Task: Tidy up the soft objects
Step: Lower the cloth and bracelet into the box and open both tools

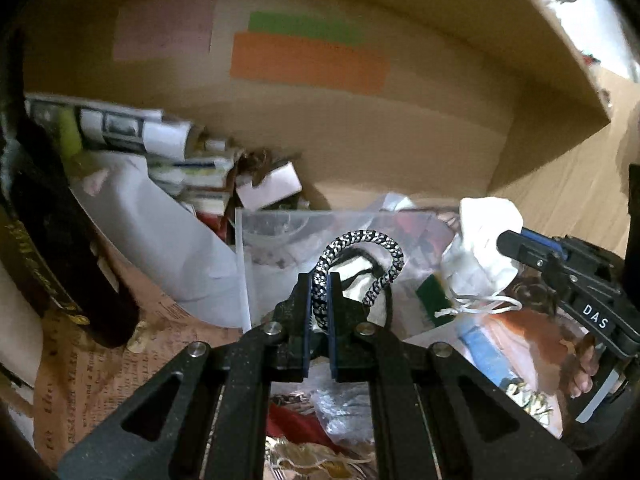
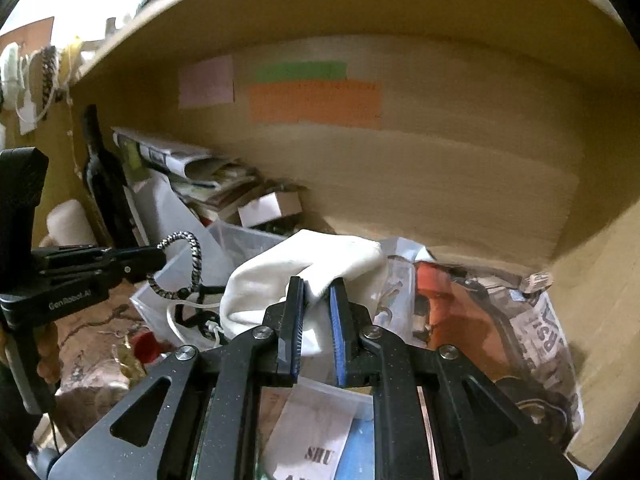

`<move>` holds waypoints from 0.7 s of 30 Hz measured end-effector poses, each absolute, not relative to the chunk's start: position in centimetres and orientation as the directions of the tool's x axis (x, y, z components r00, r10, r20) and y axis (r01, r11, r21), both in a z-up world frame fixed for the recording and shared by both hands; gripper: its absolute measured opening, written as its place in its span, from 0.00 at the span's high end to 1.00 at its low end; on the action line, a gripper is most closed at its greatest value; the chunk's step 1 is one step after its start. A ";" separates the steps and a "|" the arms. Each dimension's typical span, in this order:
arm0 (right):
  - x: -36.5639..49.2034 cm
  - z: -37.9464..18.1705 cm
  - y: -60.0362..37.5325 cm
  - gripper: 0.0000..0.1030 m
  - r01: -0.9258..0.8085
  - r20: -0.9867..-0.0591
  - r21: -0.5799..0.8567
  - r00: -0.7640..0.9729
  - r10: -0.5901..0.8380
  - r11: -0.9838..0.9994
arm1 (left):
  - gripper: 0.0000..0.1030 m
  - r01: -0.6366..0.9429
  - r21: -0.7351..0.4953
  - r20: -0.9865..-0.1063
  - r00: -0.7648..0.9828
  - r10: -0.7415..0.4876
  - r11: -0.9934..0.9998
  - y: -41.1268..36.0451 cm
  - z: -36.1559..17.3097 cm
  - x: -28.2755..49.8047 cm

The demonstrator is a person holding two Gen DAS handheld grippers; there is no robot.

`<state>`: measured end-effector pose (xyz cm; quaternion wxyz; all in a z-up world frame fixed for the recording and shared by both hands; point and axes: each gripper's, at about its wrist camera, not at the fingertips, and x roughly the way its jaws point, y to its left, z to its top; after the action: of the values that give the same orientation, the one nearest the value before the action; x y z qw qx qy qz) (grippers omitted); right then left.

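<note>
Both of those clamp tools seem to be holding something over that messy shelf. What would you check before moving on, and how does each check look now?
1. Left gripper jaws shut on the speckled cord: ok.
2. Right gripper jaws shut on the white cloth pouch: ok.
3. Pouch drawstring hanging free of clutter: cannot tell.
4. Cord clear of the clear plastic box: cannot tell.
5. The two grippers apart: ok.

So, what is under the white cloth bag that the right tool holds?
Under the white cloth bag, held by the right tool, lie a clear plastic box and a printed paper slip. The bag covers whatever lies directly beneath its middle.
</note>
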<state>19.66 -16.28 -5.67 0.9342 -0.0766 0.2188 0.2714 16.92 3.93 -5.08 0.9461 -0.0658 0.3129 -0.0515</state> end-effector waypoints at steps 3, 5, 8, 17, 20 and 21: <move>20.7 -6.4 -15.6 0.89 -0.545 -0.486 -0.027 0.740 0.465 0.838 | 0.94 0.062 -0.150 -0.633 0.761 -0.144 0.987 3.8 -6.4 18.2; 21.3 -6.9 -15.3 0.89 -0.548 -0.510 -0.032 0.728 0.458 0.836 | 0.94 0.061 -0.139 -0.656 0.742 -0.138 0.988 3.7 -7.2 18.9; 22.3 -7.7 -14.8 0.89 -0.550 -0.547 -0.040 0.711 0.443 0.834 | 0.94 0.063 -0.137 -0.686 0.714 -0.141 0.989 3.6 -8.0 19.8; 24.4 -10.1 -13.6 0.89 -0.559 -0.638 -0.060 0.659 0.398 0.827 | 0.90 0.067 -0.122 -0.722 0.678 -0.135 0.990 3.2 -8.9 20.6; 24.5 -10.5 -13.6 0.86 -0.557 -0.652 -0.081 0.656 0.379 0.826 | 0.80 0.063 -0.122 -0.723 0.678 -0.132 0.991 3.2 -9.0 20.9; 24.5 -10.5 -13.7 0.82 -0.557 -0.654 -0.084 0.656 0.376 0.826 | 0.77 0.064 -0.122 -0.721 0.680 -0.133 0.990 3.1 -8.8 20.8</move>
<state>24.53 -13.65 -10.54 0.8992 -0.1398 0.3235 0.2594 20.78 3.14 -8.83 0.9156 -0.0432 0.3962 -0.0539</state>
